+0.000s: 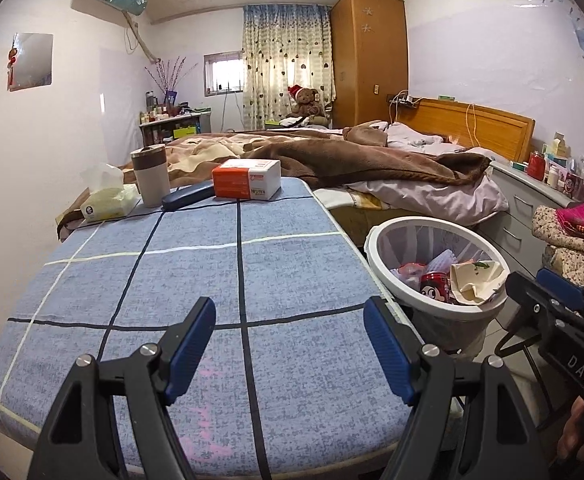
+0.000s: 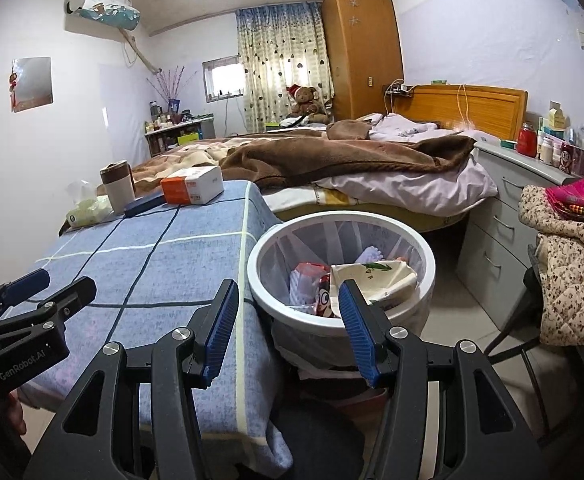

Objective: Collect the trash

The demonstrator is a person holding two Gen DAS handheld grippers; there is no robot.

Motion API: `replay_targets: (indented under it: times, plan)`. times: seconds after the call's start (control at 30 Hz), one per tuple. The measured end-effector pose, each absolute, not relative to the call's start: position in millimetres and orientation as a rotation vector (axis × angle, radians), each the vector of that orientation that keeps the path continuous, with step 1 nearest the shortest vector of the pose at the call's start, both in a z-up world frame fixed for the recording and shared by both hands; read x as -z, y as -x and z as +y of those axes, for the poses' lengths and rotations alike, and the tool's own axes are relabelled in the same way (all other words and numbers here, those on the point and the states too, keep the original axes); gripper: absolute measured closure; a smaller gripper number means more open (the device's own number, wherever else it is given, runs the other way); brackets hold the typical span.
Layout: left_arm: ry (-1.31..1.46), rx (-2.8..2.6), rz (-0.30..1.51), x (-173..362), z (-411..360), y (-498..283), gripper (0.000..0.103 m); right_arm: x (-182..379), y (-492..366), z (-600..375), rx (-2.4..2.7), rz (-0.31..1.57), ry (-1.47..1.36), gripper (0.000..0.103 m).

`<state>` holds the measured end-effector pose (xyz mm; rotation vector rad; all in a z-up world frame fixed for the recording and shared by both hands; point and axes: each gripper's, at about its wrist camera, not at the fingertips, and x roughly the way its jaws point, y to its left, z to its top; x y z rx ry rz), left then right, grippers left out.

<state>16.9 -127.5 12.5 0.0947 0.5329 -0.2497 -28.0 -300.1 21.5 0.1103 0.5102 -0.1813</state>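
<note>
Right wrist view: white bin (image 2: 342,322) holds crumpled wrappers; both grippers' fingers (image 2: 221,330) spread, empty.

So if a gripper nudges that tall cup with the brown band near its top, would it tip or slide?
The cup is tall and narrow, so a high push likely tips it. The tablecloth looks grippy, so sliding seems unlikely. Its weight is unclear.

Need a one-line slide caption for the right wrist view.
Open right tool hovers before white trash bin beside blue checked table.
</note>
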Motion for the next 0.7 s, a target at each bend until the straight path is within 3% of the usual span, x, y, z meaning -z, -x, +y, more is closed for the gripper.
replay_targets:
  times: [0.7]
  plan:
    - [-0.087, 0.245, 0.538, -13.4, -124.8, -18.2, 0.025, -24.8, 31.7, -293.8, 0.183, 0.501, -0.099, 0.049]
